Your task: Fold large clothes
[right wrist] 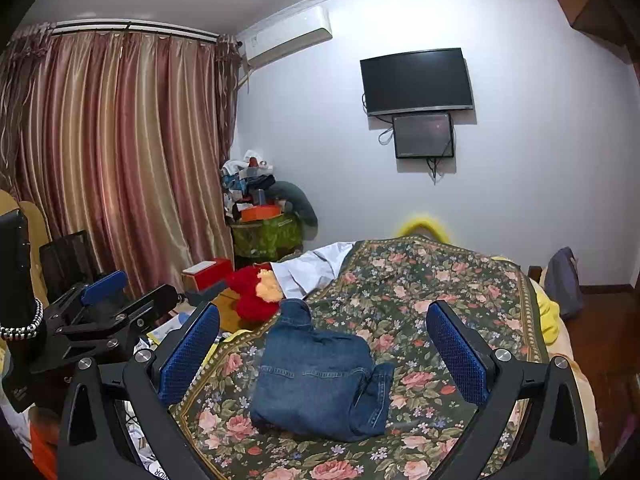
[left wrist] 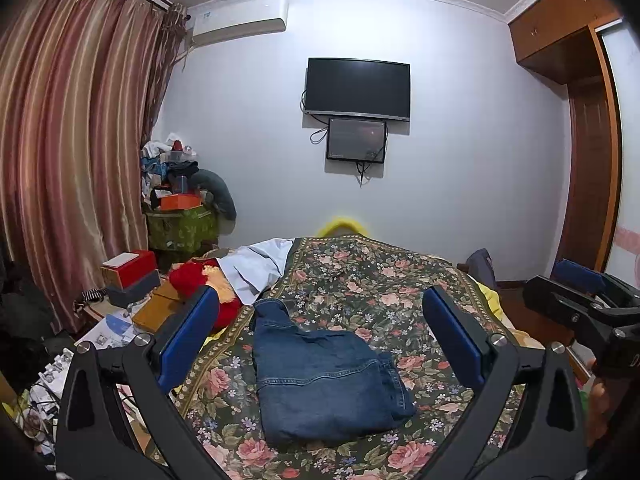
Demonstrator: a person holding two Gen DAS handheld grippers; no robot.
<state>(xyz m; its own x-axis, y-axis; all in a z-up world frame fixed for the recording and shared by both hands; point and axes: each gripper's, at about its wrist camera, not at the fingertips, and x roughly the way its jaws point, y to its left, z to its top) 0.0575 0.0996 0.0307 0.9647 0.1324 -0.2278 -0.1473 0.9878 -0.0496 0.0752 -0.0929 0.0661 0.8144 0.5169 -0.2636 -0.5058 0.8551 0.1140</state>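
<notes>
Folded jeans [left wrist: 320, 376] w/ leg end pointing away; both grippers' jaws apart.

Left wrist view: folded blue jeans [left wrist: 324, 372] lie low in the centre of the frame on a floral bedspread [left wrist: 400, 280], one narrow end reaching toward the upper left. Left gripper [left wrist: 320, 344] hangs above them, blue-padded fingers [left wrist: 188, 336] spread wide to either side of the denim, touching nothing. Right gripper [left wrist: 580, 288] shows at the right edge; whether it is spread or closed cannot be told. A red plush toy [left wrist: 192, 280] and pale cloth [left wrist: 260, 264] sit left of centre. A dark television [left wrist: 358, 88] hangs upper centre, striped curtains [left wrist: 76, 140] fill the left.
</notes>
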